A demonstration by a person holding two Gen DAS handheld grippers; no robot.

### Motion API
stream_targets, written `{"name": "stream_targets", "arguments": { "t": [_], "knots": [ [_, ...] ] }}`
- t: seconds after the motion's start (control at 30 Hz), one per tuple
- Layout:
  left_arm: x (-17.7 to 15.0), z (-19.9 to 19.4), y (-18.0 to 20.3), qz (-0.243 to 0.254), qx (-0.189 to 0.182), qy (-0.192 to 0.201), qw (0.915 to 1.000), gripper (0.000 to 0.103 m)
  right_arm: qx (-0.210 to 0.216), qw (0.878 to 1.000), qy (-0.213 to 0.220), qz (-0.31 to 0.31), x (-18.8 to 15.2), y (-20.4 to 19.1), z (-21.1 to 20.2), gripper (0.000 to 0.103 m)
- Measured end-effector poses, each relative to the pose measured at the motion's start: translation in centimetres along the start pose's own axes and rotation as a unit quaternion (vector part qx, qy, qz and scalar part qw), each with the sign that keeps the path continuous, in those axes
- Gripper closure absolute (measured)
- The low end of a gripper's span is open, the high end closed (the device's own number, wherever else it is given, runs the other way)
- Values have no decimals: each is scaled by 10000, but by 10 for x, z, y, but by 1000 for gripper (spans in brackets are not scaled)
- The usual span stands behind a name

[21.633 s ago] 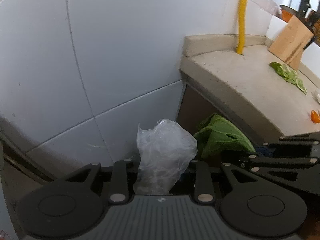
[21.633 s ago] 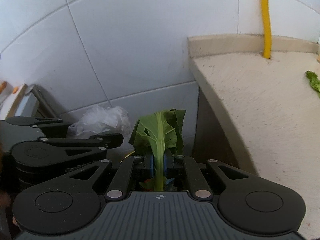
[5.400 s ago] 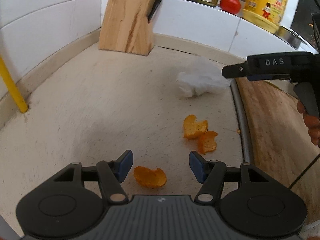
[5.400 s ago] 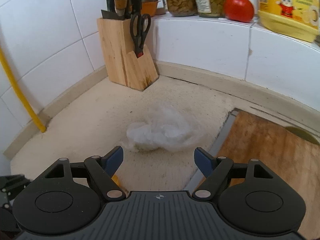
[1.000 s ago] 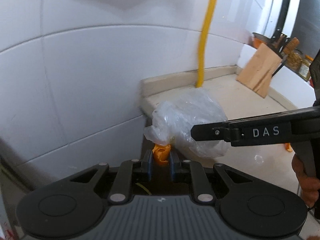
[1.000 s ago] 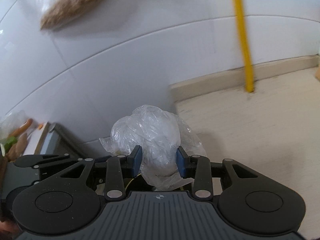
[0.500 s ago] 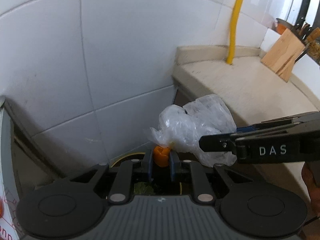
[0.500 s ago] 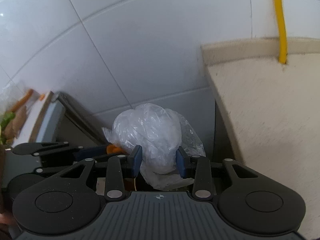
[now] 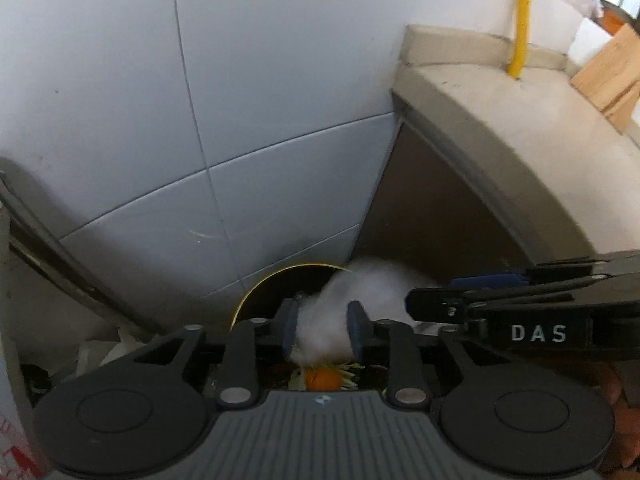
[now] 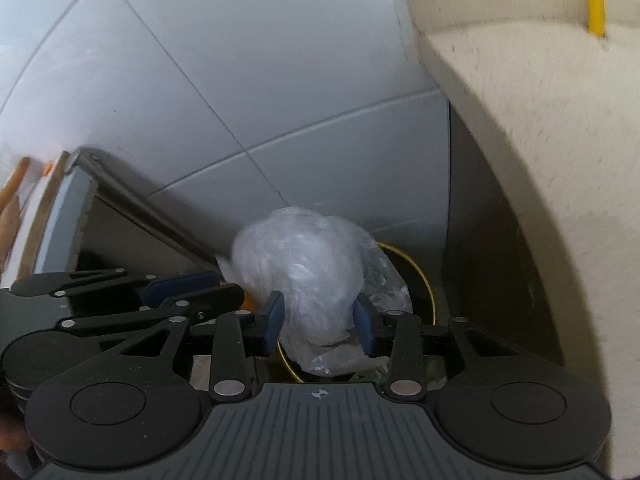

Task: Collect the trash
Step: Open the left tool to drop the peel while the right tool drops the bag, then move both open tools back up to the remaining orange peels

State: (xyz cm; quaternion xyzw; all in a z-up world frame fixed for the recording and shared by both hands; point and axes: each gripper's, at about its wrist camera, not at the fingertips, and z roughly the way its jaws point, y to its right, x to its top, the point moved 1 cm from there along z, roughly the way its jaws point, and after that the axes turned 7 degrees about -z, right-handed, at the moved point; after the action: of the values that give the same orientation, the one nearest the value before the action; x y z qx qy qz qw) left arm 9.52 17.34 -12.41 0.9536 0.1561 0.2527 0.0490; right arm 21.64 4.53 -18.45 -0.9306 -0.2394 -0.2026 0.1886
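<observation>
A white tiled wall (image 9: 120,100) is seen at the far side, and the beige bench (image 10: 560,140) at the right. Below, between them, the yellow-rimmed trash bin (image 9: 256,296) is placed. Above its opening the right tool (image 10: 319,320) is opening, with the crumpled plastic bag (image 10: 308,276) between its pads. The left tool (image 9: 322,330) is opening too, with nothing gripped; the orange peel (image 9: 320,379) is seen under it, in the bin
</observation>
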Motion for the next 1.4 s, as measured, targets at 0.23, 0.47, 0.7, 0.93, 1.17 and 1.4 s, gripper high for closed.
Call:
{"name": "stream_targets", "arguments": {
  "t": [0.23, 0.47, 0.7, 0.93, 1.17, 1.4],
  "knots": [
    [4, 16, -1, -67, 11, -180, 9998, 71, -97, 9992, -11, 382, -5, 21, 11, 48],
    [5, 4, -3, -164, -263, 63, 9995, 64, -97, 9985, 110, 536, -19, 18, -13, 43],
    [5, -9, 7, 183, -382, 377, 9984, 59, -278, 9971, 499, 509, -22, 5, -59, 38],
    [5, -23, 12, 321, -656, 609, 9955, 56, -617, 9913, 1055, 478, -37, -7, -106, 32],
    [0, -37, 26, 780, -801, 978, 9889, 55, -1115, 9834, 1341, 492, -58, -2, -139, 30],
    [-7, -49, 57, 1182, -896, 1101, 9828, 55, -1237, 9761, 1697, 563, -66, 21, -169, 27]
  ]
}}
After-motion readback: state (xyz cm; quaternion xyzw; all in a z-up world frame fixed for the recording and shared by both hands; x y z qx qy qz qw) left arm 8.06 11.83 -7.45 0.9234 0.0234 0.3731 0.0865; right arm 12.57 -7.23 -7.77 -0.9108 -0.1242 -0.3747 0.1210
